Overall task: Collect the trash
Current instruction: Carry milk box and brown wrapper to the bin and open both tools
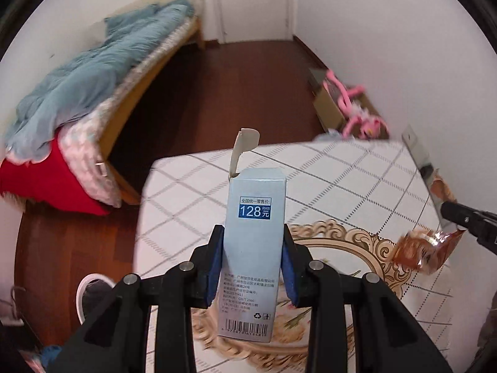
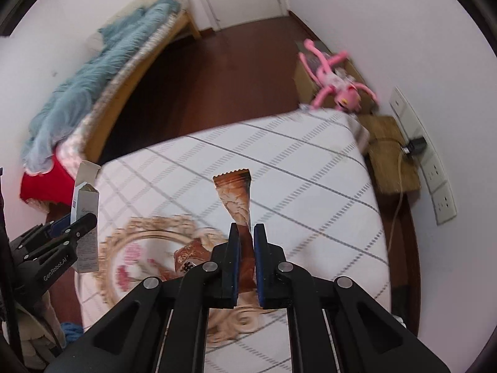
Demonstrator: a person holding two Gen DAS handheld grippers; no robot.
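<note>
Far left in both views: bed (image 1: 93, 93) with a rumpled teal blanket (image 1: 77, 84), soft folds, and a red fringed cloth (image 1: 40, 183) at its near end; dark wood floor (image 1: 217, 87) beside it.

Left gripper (image 1: 253, 248) – blue pads clamped on both sides of the box (image 1: 253, 248), a tall pale-blue cardboard carton, matte, printed price label and barcode, top flap torn open and curling up. Box is held upright, lifted clear above the worktop (image 1: 341, 180). Right wrist view shows the same box (image 2: 85, 217) from the side: white inner flap, grey text panel, black fingers across it.

Worktop is covered in a white quilted cloth with grey diagonal grid lines and an ornate gold-framed floral print near the front edge.

Right gripper (image 2: 247, 248) – closed tight on the wrapper (image 2: 237, 199), a thin glossy brown-orange foil sachet with a serrated top edge, twisted where the pads pinch it, held above the worktop. Left wrist view catches it crumpled and reflective at the right edge (image 1: 425, 248).

Right side: pink plush toy (image 2: 335, 84) on a cardboard box (image 2: 306, 77) against the wall. Only the right wrist view shows the wooden stool (image 2: 391, 155), the cable across it and the white wall sockets (image 2: 441, 186). Only the left wrist view shows the white-rimmed round bin (image 1: 90, 295) on the floor at lower left.
</note>
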